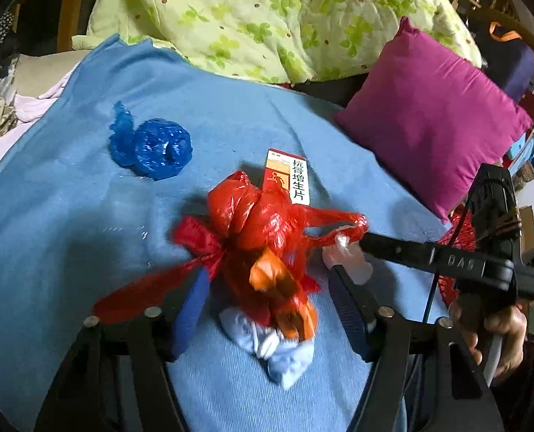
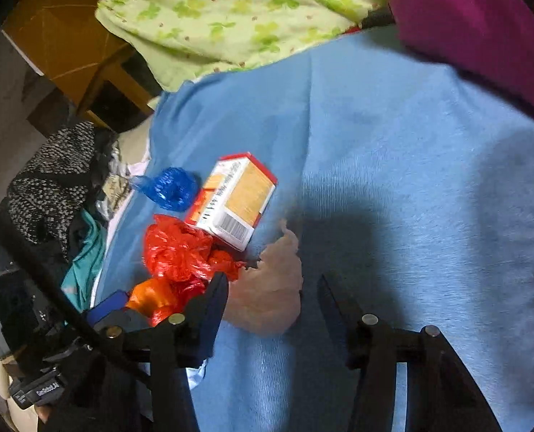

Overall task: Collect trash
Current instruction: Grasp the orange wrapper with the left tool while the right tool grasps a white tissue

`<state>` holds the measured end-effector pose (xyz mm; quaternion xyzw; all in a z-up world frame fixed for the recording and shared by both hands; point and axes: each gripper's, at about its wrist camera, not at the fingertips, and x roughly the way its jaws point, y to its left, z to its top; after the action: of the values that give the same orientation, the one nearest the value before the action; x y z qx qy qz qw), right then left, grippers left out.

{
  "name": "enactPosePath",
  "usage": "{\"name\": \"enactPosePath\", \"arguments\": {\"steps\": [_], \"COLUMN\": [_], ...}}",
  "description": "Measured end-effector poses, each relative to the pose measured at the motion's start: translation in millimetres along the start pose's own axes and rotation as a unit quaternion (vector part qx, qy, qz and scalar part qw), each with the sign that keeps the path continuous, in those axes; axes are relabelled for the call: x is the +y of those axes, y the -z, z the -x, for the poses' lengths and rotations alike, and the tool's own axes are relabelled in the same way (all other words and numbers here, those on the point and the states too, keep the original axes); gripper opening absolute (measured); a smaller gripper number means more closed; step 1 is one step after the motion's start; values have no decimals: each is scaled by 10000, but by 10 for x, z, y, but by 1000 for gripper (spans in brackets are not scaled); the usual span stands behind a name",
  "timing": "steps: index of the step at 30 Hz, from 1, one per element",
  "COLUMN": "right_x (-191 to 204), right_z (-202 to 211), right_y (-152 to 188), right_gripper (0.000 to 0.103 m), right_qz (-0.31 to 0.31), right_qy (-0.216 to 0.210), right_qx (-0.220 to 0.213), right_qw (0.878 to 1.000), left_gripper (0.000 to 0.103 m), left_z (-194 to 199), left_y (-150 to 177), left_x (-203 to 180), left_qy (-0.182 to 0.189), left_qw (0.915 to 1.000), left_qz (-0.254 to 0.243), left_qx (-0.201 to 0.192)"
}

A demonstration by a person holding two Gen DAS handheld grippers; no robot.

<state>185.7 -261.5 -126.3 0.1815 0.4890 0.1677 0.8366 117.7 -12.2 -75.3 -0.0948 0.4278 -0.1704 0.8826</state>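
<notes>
the red bag [image 1: 256, 237] lay crumpled on the blue blanket [image 1: 69, 216], right ahead of my left tool [image 1: 267, 306] and partly between its fingers. those fingers stood apart, and i couldn't see either pad pressing the plastic. the bag's long axis ran away from the tool toward the box [image 1: 288, 176], which touched its far end. one handle loop trailed off to the right. my right tool [image 2: 272, 298] came in from that side, its tip just at that loop in the left view. its fingers were apart too, with a pale wad [image 2: 270, 288] between them, not clearly pinched. the left hand was nearer the bag, so i judged the grab belonged to it. a blue bag [image 1: 155, 151] sat well apart, farther left.
</notes>
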Motion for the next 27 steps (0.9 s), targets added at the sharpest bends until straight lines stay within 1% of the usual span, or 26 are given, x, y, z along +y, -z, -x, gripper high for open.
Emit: {"name": "enactPosePath", "arguments": {"steps": [1,2,3,4,5,6,7,8,9,10,11,16,22,25,27], "right_x": [5,18,38,57,92,109,134,153,180,200,219,258,305,327,341], "right_z": [-46,-92,-139,-167,-204,-220,-218,-200,-156,-110,-54,178,511,775,942], "right_y": [-4,-10,-16,-17,-17,-9,8,22,37,47,59,160,294,364,411], "right_gripper": [55,55,53,48,36,34,32,30,25,15,13,12,12,12,12], "right_qz": [15,38,77,131,261,339,424,491,580,653,737,1006,1181,1225,1224], "right_qy": [66,107,103,92,88,123,205,241,245,260,277,358,324,331,285], "right_qx": [36,74,114,134,183,209,175,145,78,-3,-82,-328,-699,-1089,-1342], "right_qw": [10000,9999,9999,9998,9995,9991,9987,9984,9980,9975,9969,9937,9900,9859,9830], "left_gripper": [54,45,38,35,31,27,26,23,21,21,21,20,20,19,19], "left_z": [-52,-116,-176,-220,-233,-225,-197,-161,-121,-63,-17,302,683,807,901], "left_y": [-13,-22,-19,-4,11,30,45,64,82,106,123,200,199,128,81], "left_x": [-5,-10,-11,-14,-22,-35,-52,-61,-64,-60,-44,69,237,185,74], "left_qy": [-14,-24,-47,-36,-21,-29,-37,-42,-41,-26,-12,67,79,104,70], "left_qw": [10000,9999,9997,9996,9996,9996,9997,9997,9997,9998,9998,9997,9985,9976,9968], "left_qz": [-22,-42,-52,-63,-77,-109,-152,-181,-194,-195,-190,-146,136,106,-55], "left_qx": [58,140,222,271,269,243,197,163,136,96,60,-192,-520,-678,-795]}}
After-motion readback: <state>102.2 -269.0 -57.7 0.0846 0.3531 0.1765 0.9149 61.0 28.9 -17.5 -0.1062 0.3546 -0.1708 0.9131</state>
